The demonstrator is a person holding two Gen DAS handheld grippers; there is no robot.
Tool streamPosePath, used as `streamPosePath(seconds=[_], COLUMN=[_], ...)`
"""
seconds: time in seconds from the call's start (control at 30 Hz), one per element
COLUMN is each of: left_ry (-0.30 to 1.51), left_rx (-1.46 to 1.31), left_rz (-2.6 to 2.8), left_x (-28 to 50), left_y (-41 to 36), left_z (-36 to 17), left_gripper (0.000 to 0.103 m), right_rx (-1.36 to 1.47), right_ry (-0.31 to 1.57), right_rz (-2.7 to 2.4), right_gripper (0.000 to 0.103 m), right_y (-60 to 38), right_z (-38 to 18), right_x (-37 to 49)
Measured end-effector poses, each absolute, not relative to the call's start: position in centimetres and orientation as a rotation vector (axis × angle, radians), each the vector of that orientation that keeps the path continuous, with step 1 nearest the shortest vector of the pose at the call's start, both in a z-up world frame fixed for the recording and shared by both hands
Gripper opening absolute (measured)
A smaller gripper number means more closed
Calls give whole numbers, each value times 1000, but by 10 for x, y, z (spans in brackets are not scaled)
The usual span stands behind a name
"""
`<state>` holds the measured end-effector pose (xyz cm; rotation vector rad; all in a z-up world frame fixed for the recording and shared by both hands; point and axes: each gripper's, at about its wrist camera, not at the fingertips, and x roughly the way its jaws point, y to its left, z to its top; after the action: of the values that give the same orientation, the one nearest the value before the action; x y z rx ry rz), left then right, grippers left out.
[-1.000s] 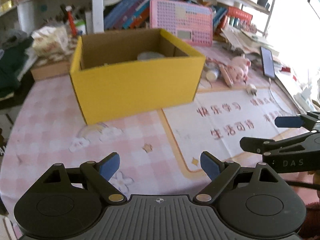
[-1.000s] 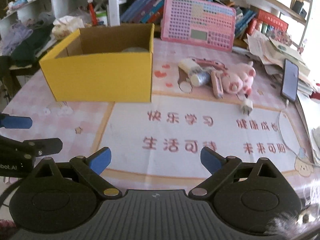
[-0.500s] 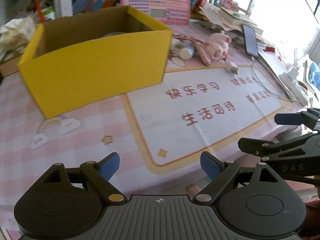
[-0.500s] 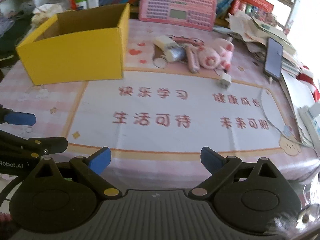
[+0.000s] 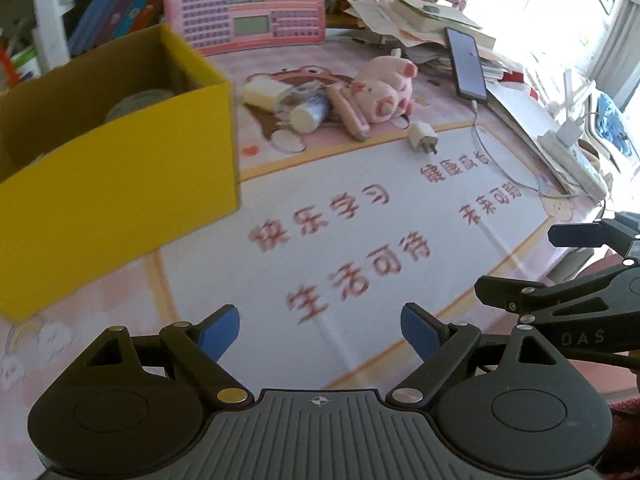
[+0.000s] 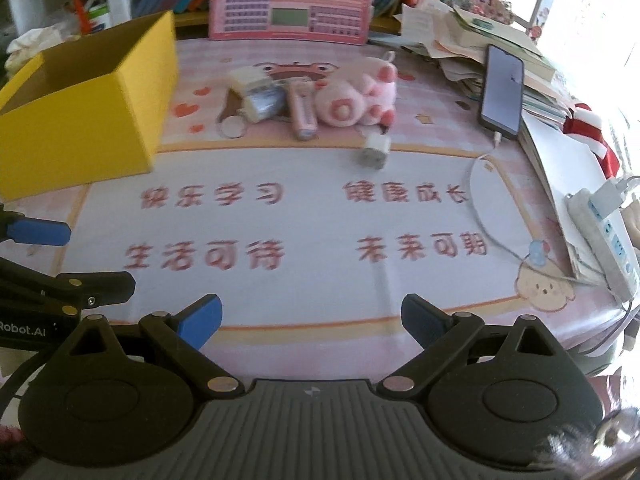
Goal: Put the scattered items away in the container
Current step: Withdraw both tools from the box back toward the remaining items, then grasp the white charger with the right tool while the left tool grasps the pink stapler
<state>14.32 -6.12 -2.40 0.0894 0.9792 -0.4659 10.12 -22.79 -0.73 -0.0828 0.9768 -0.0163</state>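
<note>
A yellow cardboard box [image 5: 120,184] [image 6: 84,120] stands open at the left of the table, with a pale round thing inside. Beyond it lies a cluster of items: a pink pig plush [image 5: 384,88] [image 6: 352,96], a pink stick-shaped case [image 5: 348,114] [image 6: 302,114], a small bottle [image 5: 310,112] [image 6: 262,106], a cream block [image 5: 264,90] and a white charger plug [image 5: 422,136] [image 6: 376,150]. My left gripper [image 5: 320,332] is open and empty above the mat's near edge. My right gripper [image 6: 311,320] is open and empty too, well short of the items.
A black phone [image 6: 502,88] on a cable lies on stacked papers at the right. A power strip [image 6: 604,232] sits at the table's right edge. A pink board [image 6: 292,0] and books line the back. A printed mat [image 6: 304,220] covers the table's middle.
Both views have swung right: the yellow box slid to the left and the item cluster, phone and papers came nearer. Both grippers stayed open and empty.
</note>
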Motion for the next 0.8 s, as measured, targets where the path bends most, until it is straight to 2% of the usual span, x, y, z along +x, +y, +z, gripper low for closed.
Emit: streamPosePath(seconds=[0.37,0.63,0.8], left_ry=[915,897,886], left_rx=[170,199,203], left_rz=[-429,-354,-313], left_x=[191,216,228], left_y=[-119,-142,-151], left_z=[-14,-8,-5], left_gripper=[90,90,90], right_rx=[-36,55,99], right_ry=[937,951,949], right_rz=[-12,60,109], right_gripper=[93,64,59], right_y=[-290,-320,-329], right_z=[-9,-21,-27], right_x=[163,201,221])
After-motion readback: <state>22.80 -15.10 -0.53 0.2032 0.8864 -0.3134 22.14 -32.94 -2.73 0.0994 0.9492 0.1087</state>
